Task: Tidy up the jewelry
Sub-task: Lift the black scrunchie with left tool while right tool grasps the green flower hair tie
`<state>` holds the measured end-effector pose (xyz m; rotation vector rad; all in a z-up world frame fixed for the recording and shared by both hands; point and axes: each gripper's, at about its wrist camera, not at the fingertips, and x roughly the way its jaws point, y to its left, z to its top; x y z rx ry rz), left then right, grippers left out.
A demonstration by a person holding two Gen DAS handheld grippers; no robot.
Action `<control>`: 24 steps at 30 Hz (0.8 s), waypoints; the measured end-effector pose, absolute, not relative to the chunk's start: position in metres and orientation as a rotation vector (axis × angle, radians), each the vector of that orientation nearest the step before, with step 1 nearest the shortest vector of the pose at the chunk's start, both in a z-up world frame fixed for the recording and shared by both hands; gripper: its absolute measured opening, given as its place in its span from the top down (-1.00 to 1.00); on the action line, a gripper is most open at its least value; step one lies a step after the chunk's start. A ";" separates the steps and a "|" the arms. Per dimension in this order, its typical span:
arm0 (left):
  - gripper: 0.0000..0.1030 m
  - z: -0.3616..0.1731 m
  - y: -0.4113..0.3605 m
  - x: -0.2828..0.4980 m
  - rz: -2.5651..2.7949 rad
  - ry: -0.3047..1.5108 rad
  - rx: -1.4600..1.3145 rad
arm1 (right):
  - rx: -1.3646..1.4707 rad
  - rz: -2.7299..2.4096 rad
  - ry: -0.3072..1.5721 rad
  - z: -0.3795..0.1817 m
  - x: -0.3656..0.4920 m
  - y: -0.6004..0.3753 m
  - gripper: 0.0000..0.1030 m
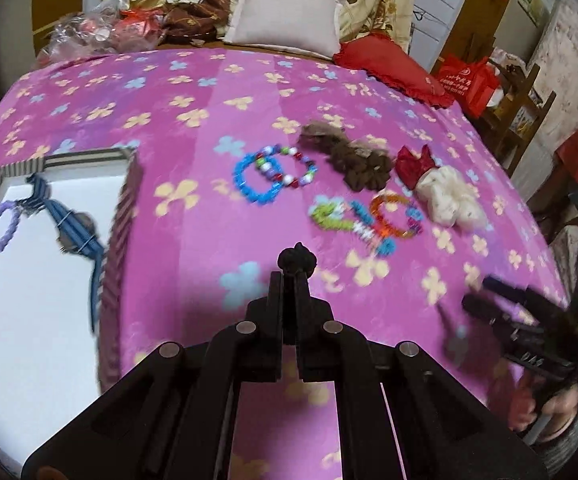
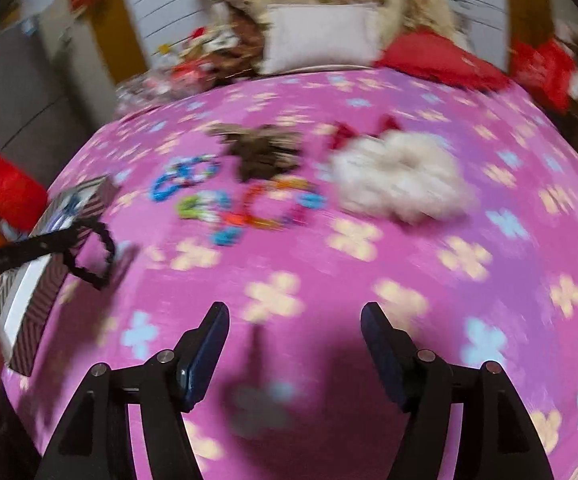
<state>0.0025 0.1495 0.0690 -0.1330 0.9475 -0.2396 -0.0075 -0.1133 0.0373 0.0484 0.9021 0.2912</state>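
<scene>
My left gripper (image 1: 289, 276) is shut on a black hair tie (image 1: 297, 261), held above the pink flowered blanket (image 1: 193, 92); the right wrist view shows that tie (image 2: 93, 256) hanging as a loop beside the striped box (image 2: 49, 236). The box (image 1: 21, 168) at left holds a purple ring (image 1: 0, 226) and a blue striped bow (image 1: 74, 228). Bead bracelets (image 1: 273, 174), a green and orange bracelet pile (image 1: 369, 218), a brown scrunchie (image 1: 349, 156), a red bow (image 1: 415, 164) and a white scrunchie (image 1: 449, 198) lie ahead. My right gripper (image 2: 295, 316) is open and empty.
A white pillow (image 1: 289, 16), a red cushion (image 1: 393, 66) and heaped clothes (image 1: 137, 12) lie at the far end of the bed. A red bag (image 1: 469, 80) and wooden chair stand off the right side. The right gripper shows blurred at lower right in the left wrist view (image 1: 501, 312).
</scene>
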 end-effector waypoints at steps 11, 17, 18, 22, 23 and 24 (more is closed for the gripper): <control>0.93 0.080 0.190 -0.010 -0.244 0.873 -0.160 | -0.036 0.373 1.002 0.035 0.079 -0.006 -0.13; 0.93 0.085 0.208 -0.010 -0.251 0.868 -0.214 | -0.063 0.315 1.036 0.019 0.103 0.019 -0.13; 0.93 0.086 0.212 -0.010 -0.250 0.867 -0.226 | -0.077 0.298 1.034 0.018 0.105 0.022 -0.13; 0.93 0.090 0.225 -0.010 -0.226 0.861 -0.258 | -0.108 0.216 1.038 0.013 0.113 0.026 0.29; 0.93 0.091 0.229 -0.011 -0.219 0.859 -0.264 | -0.115 0.219 1.032 0.014 0.112 0.026 0.54; 0.93 0.091 0.230 -0.011 -0.216 0.857 -0.266 | -0.113 0.224 1.038 0.015 0.112 0.026 0.78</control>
